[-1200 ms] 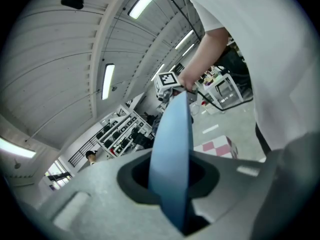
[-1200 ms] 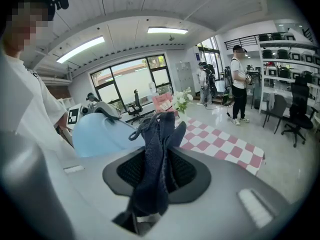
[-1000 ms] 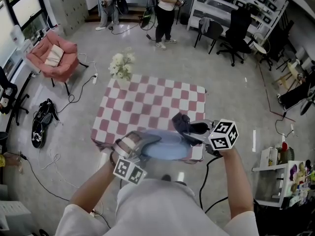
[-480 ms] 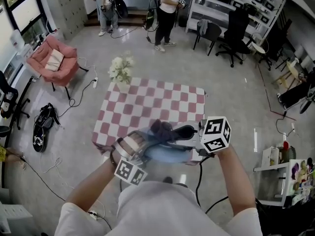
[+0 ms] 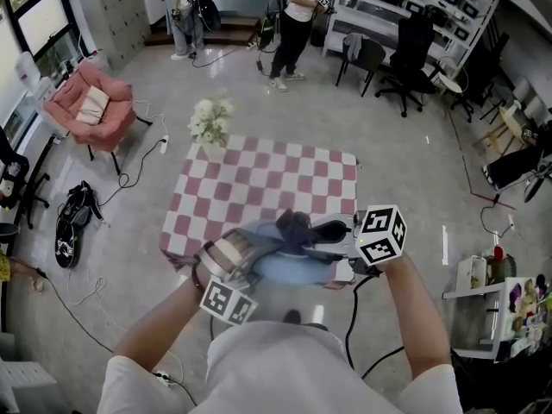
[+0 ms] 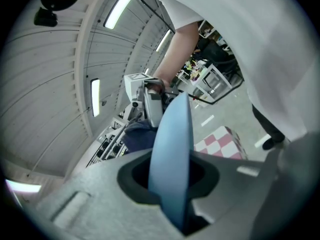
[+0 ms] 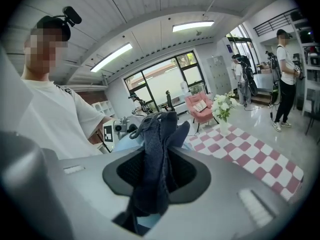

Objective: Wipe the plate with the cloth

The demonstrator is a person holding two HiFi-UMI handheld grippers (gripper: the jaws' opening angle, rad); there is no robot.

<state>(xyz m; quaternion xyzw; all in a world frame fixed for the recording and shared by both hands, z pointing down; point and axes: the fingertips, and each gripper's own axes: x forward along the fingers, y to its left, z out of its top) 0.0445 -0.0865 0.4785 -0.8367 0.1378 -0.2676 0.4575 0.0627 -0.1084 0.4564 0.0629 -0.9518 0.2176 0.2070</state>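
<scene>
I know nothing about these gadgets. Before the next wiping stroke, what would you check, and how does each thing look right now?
1. Plate held firmly: the left claw is shut on the rim of the blue plate. Ok.
2. Cloth gripped: the right claw is shut on the dark cloth, which bunches out past it. Ok.
3. Cloth over the plate: in the head view it lies across the plate's far part. Ok.
4. Cloth pressing on the surface: cannot tell.
5. Room to move: the flowers stand at the far corner of the checked table, away from both claws. Ok.
6. Plate already clean: cannot tell.
</scene>
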